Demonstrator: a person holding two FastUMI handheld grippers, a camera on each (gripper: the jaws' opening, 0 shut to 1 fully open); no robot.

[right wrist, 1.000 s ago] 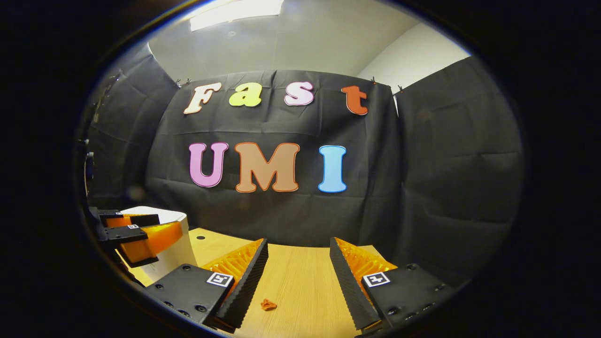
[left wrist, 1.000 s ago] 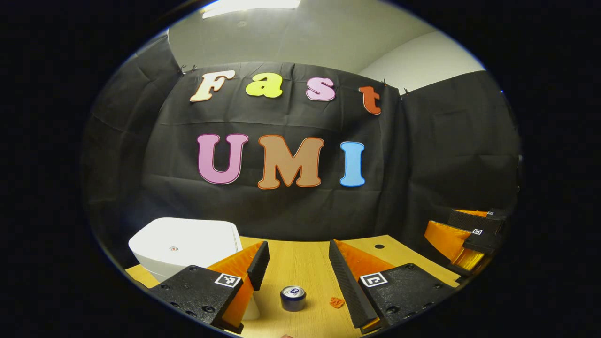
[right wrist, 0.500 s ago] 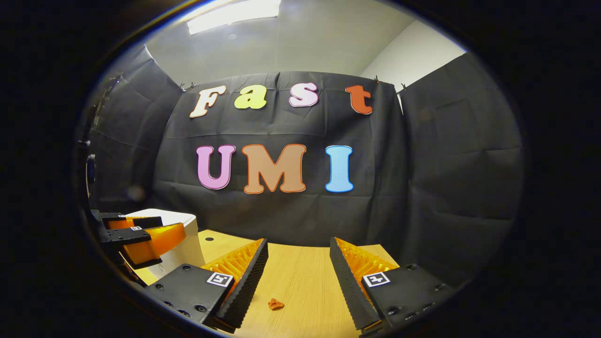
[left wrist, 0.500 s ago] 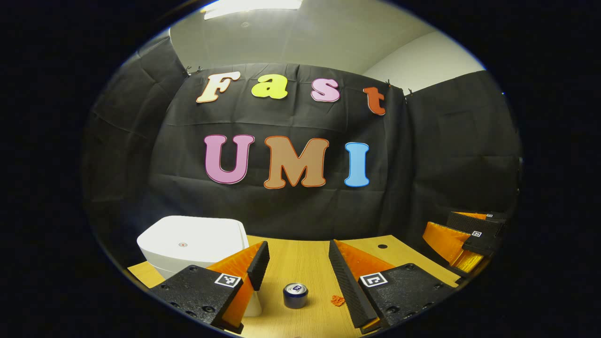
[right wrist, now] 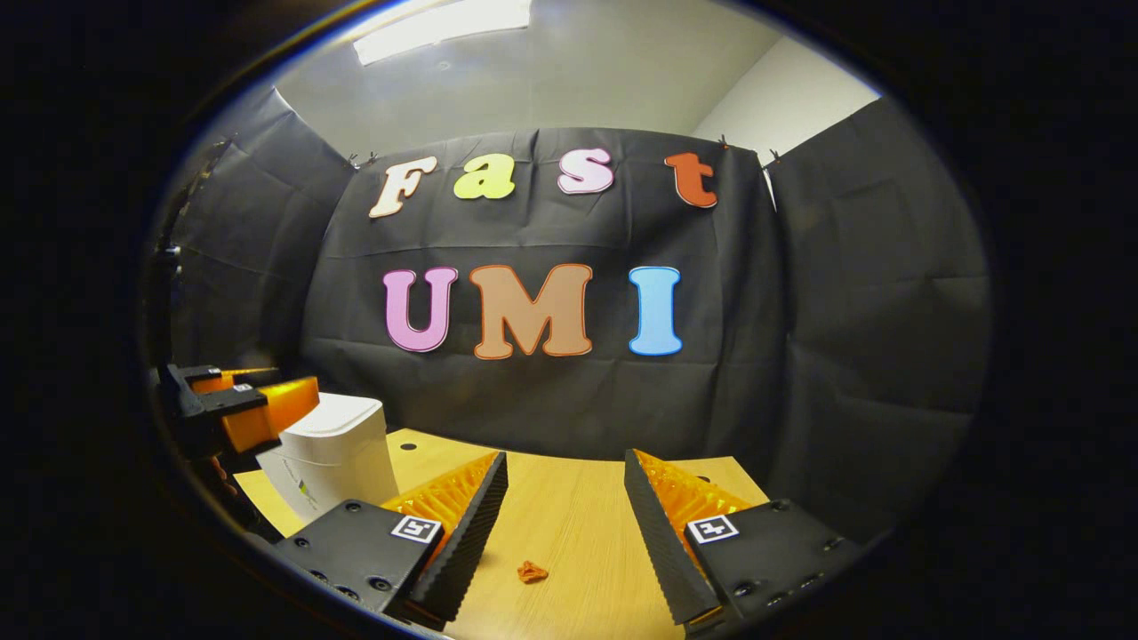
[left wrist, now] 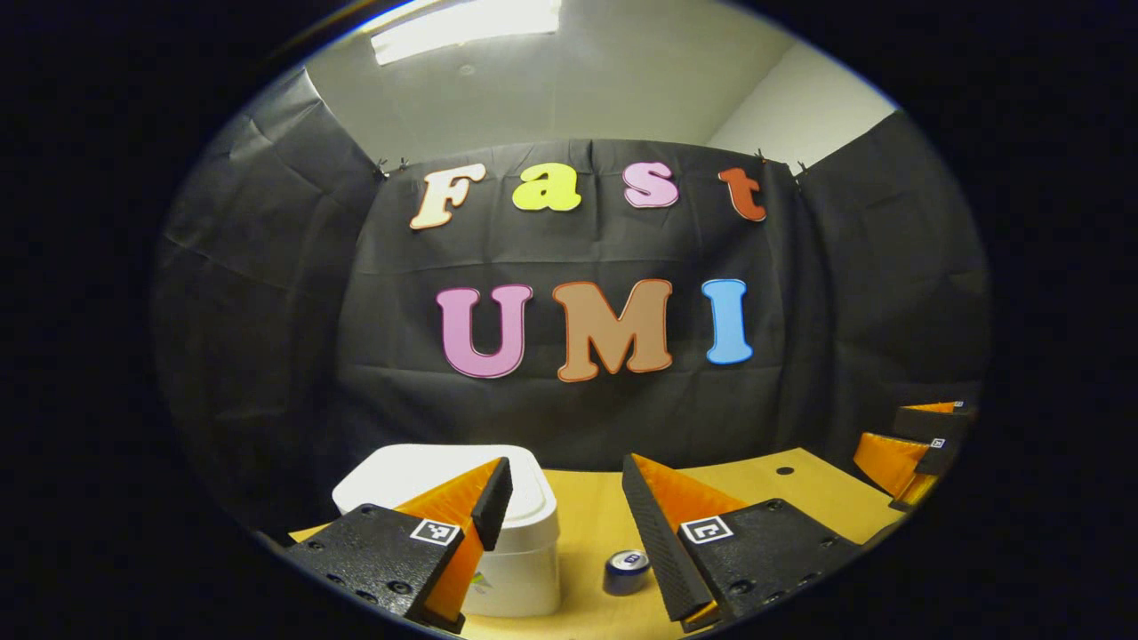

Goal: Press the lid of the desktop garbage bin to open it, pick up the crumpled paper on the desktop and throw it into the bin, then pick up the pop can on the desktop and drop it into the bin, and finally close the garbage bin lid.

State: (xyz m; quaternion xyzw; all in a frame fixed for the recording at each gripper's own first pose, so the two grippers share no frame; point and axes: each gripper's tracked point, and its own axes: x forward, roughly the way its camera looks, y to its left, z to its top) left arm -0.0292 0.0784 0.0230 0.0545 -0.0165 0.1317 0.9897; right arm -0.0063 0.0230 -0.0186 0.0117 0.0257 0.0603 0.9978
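Note:
The white garbage bin stands at the lower left of the left gripper view with its lid down, partly behind my left finger. A blue pop can stands upright on the table just right of the bin, beside my right finger. My left gripper hangs open above and before the bin. In the right gripper view my right gripper is open over the table, and the small orange crumpled paper lies between its fingers. The bin stands at that view's left, the left gripper above it.
The wooden table runs back to the black cloth wall. A small dark hole marks the tabletop at the far right in the left gripper view, where the right gripper hangs at the edge.
My left gripper has swung to the left, so the bin and the can have slid rightward in its view and the paper has left it. My right gripper has tilted slightly, still open.

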